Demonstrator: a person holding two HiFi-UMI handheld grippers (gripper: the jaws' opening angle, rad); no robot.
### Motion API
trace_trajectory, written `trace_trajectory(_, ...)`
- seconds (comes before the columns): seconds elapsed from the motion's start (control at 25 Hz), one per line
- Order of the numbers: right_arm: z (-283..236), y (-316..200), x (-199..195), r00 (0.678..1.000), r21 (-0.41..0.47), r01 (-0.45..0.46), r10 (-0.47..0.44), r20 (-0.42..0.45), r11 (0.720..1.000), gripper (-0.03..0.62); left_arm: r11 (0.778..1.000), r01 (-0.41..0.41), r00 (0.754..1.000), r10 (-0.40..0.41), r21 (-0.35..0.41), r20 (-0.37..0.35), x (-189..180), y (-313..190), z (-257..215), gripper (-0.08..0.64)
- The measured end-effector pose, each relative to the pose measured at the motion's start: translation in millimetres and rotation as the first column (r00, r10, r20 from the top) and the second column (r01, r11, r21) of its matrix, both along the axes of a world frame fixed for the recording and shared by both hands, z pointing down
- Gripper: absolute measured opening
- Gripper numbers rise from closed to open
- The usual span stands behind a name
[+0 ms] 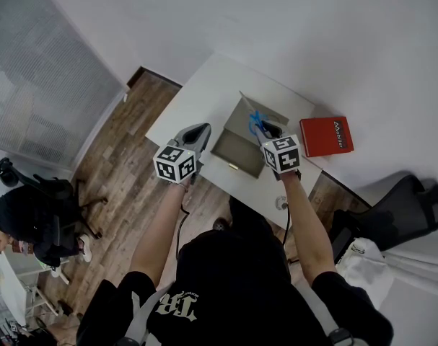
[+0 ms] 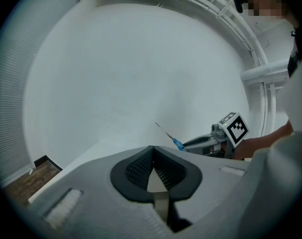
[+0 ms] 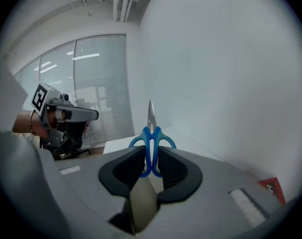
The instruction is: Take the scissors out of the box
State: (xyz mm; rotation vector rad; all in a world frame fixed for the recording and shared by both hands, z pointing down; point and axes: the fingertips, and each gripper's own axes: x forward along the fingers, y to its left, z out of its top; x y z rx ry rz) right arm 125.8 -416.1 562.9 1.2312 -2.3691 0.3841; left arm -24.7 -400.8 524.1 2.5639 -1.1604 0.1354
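Blue-handled scissors (image 3: 151, 133) are clamped by their handles between the pads of my right gripper (image 3: 151, 156), blades pointing away from it. In the head view the right gripper (image 1: 265, 127) holds the scissors (image 1: 257, 118) over the far right side of the open cardboard box (image 1: 237, 146). My left gripper (image 1: 201, 129) hovers just left of the box, its pads meeting with nothing between them (image 2: 151, 153). From the left gripper view, the right gripper (image 2: 206, 143) and the scissors' blades (image 2: 166, 133) show at the right.
The box stands on a white table (image 1: 197, 99) against a white wall. A red carton (image 1: 326, 136) lies right of the box, also a red corner (image 3: 270, 187) in the right gripper view. An office chair (image 1: 410, 211) stands at the right; another person sits at the far left (image 1: 27, 225).
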Motion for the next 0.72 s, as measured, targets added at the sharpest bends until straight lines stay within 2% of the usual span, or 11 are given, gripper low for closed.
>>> trace_trajectory(0.72,3.3,2.1,1.7,1.0,-0.006,0.01,-0.009,0.003,1.0,0.087,1.0,-0.002,1.0,0.002,0.001,0.005,3.3,1.5,1.0,0.002)
